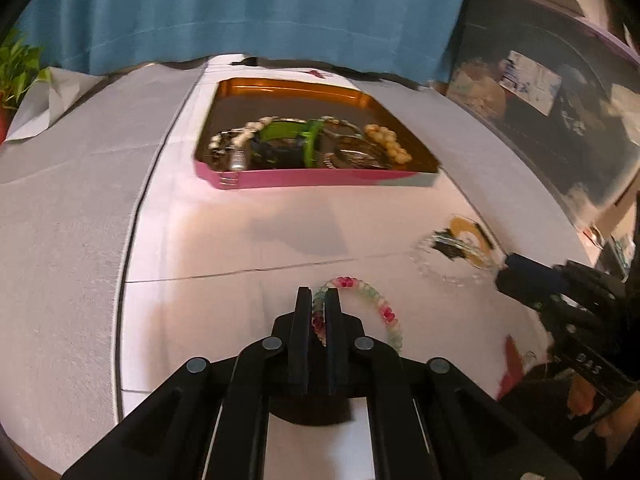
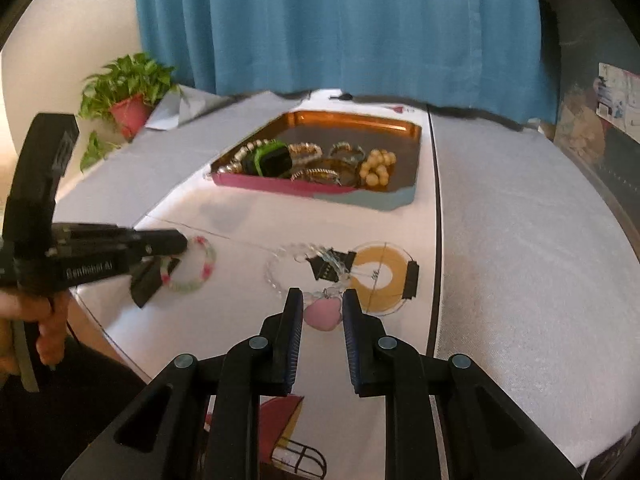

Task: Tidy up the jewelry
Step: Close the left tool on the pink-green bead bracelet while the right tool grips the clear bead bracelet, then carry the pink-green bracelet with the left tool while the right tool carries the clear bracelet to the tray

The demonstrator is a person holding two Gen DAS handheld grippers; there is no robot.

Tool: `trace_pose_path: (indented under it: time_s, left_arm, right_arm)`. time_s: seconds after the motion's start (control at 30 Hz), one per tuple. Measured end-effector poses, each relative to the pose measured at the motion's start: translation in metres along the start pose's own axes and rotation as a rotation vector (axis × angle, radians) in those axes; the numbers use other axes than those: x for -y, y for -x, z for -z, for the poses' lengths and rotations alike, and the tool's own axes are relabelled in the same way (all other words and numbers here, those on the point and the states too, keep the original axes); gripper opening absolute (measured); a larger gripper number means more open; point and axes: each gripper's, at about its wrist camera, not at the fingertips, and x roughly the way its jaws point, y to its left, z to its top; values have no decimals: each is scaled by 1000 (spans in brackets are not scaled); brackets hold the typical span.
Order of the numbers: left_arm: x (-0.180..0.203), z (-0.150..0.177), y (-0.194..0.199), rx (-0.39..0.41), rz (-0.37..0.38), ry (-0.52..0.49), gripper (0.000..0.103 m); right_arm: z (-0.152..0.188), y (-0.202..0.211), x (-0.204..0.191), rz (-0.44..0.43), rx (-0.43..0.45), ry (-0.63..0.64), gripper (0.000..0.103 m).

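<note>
1. Between the fingers of my left gripper (image 1: 319,296) sits one side of the pink-and-green bead bracelet (image 1: 374,304); the jaws are drawn almost together on it, and the rest of the loop lies on the white cloth (image 1: 224,248) just to the right of my tips.
2. Ahead of my left tool, well apart from it, the pink-walled tray (image 1: 320,178) holds a heap of bracelets, a green-banded watch (image 1: 280,136) and cream beads (image 1: 386,142).
3. My right gripper (image 2: 322,300) stands with its jaws wide apart and grips nothing. A pink heart pendant (image 2: 322,316) lies on the cloth in the gap between its fingers; whether either pad touches it I cannot tell.
4. Just beyond my right tips lie a clear bead bracelet (image 2: 280,268) and a tangle of dark and glassy pieces, blurred, next to a gold ring print (image 2: 378,274) on the cloth.
5. Far left of my right tool, a potted plant (image 2: 128,96) stands at the table's edge; a blue curtain (image 2: 340,28) hangs behind the tray.
</note>
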Motion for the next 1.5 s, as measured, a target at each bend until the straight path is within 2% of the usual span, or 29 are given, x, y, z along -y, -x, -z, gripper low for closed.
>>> trace_pose_path:
  time_s: [0.1, 0.17, 0.3, 0.43, 0.53, 0.6, 0.77, 0.9, 0.97, 1.03, 1.1, 1.2, 1.27, 1.4, 1.5]
  left_arm:
    - [12, 2, 2, 7, -28, -60, 5]
    - [16, 2, -10, -28, -87, -103, 13]
    - [26, 3, -15, -4, -138, -190, 19]
    - [16, -2, -19, -13, -84, -162, 18]
    - [17, -5, -21, -17, -80, -177, 16]
    - [18, -6, -22, -15, -72, -178, 13]
    - [14, -9, -24, -11, -36, -128, 7]
    - [14, -10, -23, -6, -38, -87, 5]
    - [6, -9, -21, -7, 26, 27, 4]
    - [3, -5, -18, -5, 55, 95, 4]
    - [6, 0, -14, -2, 68, 125, 4]
    - [12, 9, -1, 19, 132, 171, 4]
    - [17, 13, 11, 33, 156, 182, 4]
    - [27, 22, 30, 59, 146, 130, 4]
    - [20, 27, 38, 51, 196, 174, 4]
  right_arm:
    - [-1, 0, -2, -8, 3, 5, 21]
    - [-1, -4, -4, -8, -7, 11, 21]
    - [0, -17, -3, -4, -50, 12, 21]
    - [-2, -26, -2, 7, -70, 11, 21]
    - [-3, -31, -12, 76, -64, 76, 21]
    - [-4, -33, -12, 76, -60, 75, 21]
    - [-5, -34, -10, 78, -54, 47, 21]
    - [-1, -31, -13, 89, -35, 1, 21]
    - [4, -27, -19, 117, -24, -21, 21]
    - [8, -23, -27, 127, -17, -41, 21]
    - [12, -14, -33, 120, 4, -73, 21]
    - [15, 1, -39, 114, 34, -89, 21]
    - [15, 17, -40, 90, 59, -106, 21]
    - [18, 45, -44, 110, 100, -89, 21]
    - [20, 55, -42, 100, 102, -114, 21]
